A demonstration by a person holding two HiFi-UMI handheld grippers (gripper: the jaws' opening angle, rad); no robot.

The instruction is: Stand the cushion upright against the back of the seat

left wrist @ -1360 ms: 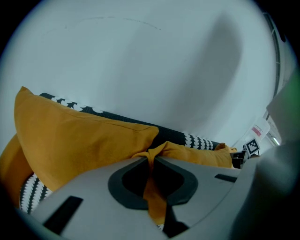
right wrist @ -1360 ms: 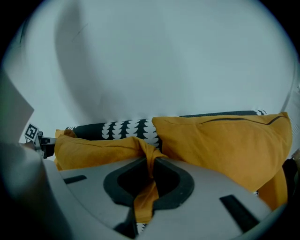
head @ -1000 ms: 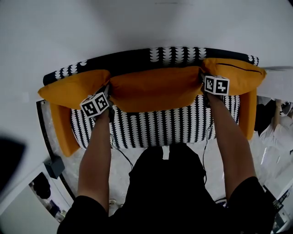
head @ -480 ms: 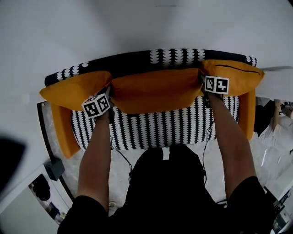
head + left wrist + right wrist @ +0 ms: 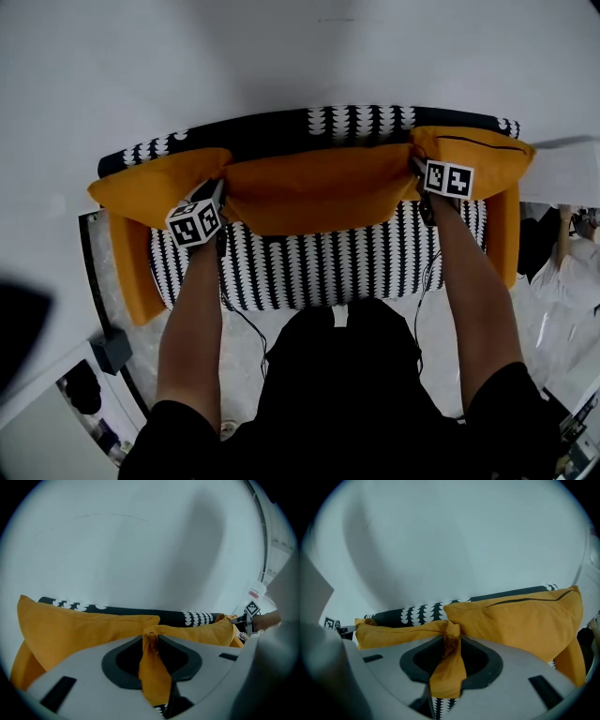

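Note:
The middle orange cushion stands on its long edge against the sofa's patterned back, between two other orange cushions. My left gripper holds its left corner and my right gripper holds its right corner. In the left gripper view a bunched fold of the cushion runs between the jaws of the left gripper. The right gripper view shows the same at the right gripper, with the cushion stretching leftward. Both pairs of jaws are opening, with the cloth still pinched at the tips.
A left cushion and a right cushion lean on the back beside the middle one. The striped seat lies in front, with orange armrests at both ends. A white wall rises behind the sofa.
Both hands have lifted slightly and the left gripper has rolled a little. The cushion stays leaning on the back, its corners still between the jaws.

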